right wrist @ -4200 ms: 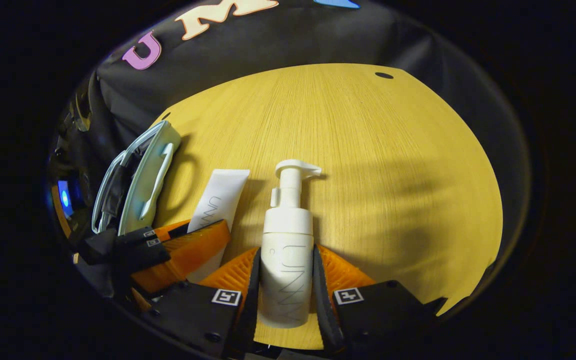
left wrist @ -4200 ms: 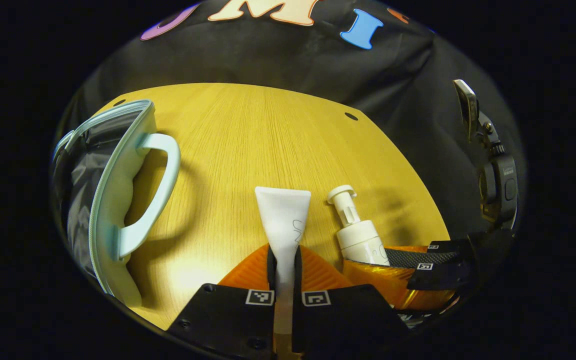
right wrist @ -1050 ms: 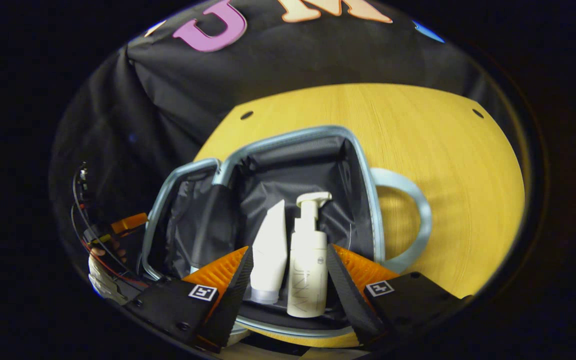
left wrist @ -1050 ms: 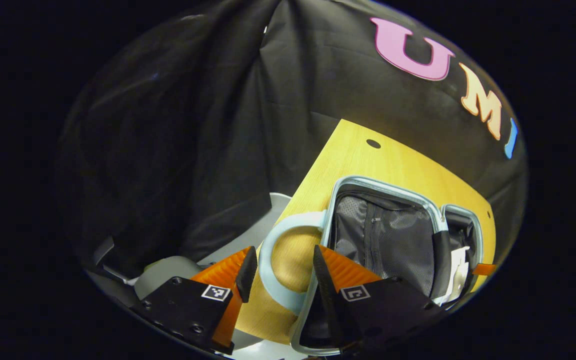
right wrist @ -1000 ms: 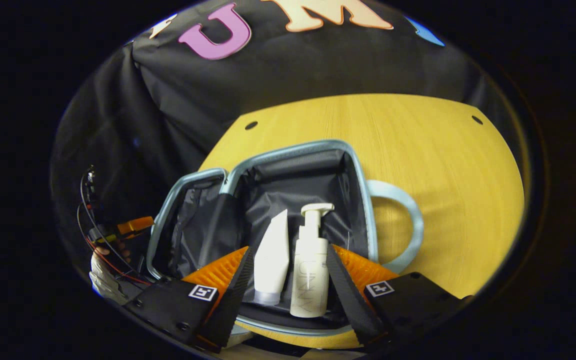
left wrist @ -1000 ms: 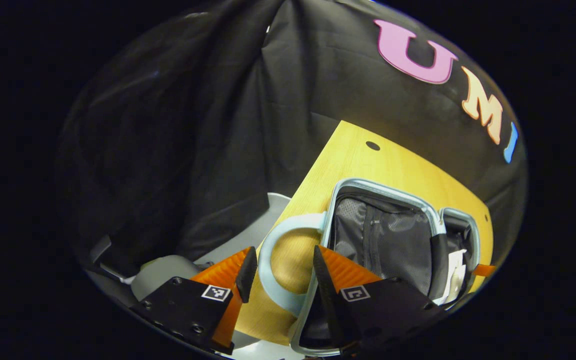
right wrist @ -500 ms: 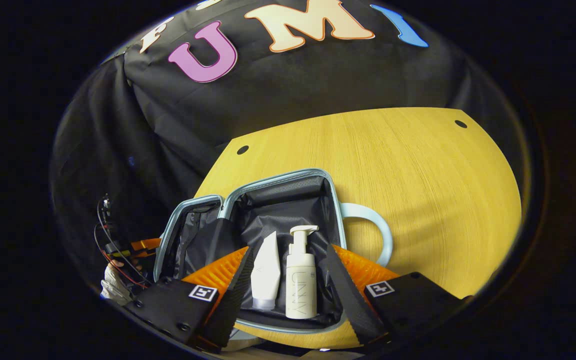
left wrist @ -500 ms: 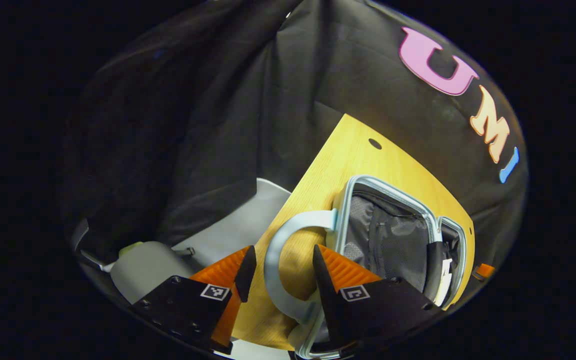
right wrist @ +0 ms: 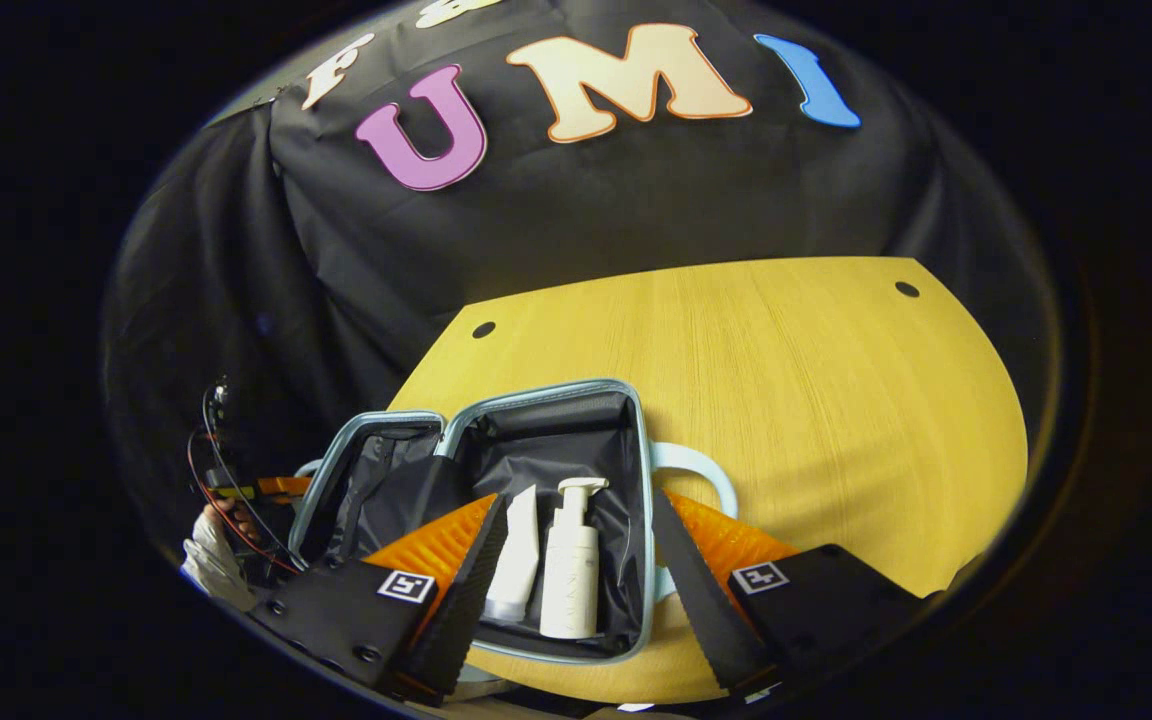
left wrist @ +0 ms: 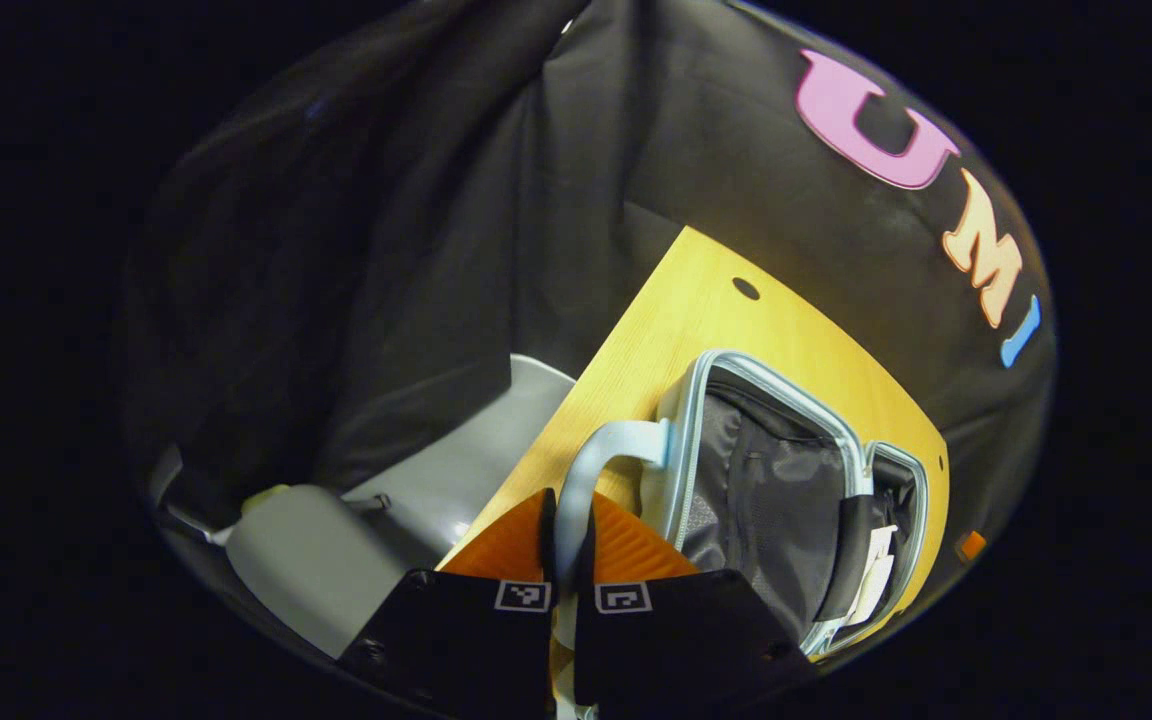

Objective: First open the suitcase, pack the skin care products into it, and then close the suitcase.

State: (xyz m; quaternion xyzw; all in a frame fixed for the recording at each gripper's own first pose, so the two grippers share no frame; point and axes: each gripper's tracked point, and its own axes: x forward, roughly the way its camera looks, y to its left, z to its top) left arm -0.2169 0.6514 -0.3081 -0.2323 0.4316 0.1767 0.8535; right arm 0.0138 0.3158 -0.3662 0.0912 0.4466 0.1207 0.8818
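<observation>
The pale blue suitcase [right wrist: 536, 392] lies open on the wooden table [right wrist: 786, 400], showing its dark lining. A white tube [right wrist: 516, 562] and a white pump bottle [right wrist: 570, 580] lie side by side in its right half. My right gripper [right wrist: 578, 510] hovers open above them, holding nothing. In the left gripper view, my left gripper [left wrist: 566, 545] is shut on the curved blue handle [left wrist: 601, 450] of the other half [left wrist: 766, 480], which is tilted up. The tube's [left wrist: 874, 575] white end shows past that half.
A gloved hand [right wrist: 208, 560] with red wires is at the suitcase's left side. A second handle [right wrist: 706, 468] sticks out to the right. A grey seat-like shape [left wrist: 316, 560] sits below the table edge. Bare table lies behind and right of the suitcase.
The left gripper closed on the handle and the lid half has tipped upward. The right gripper let go of the bottle earlier and has pulled back and up from the suitcase.
</observation>
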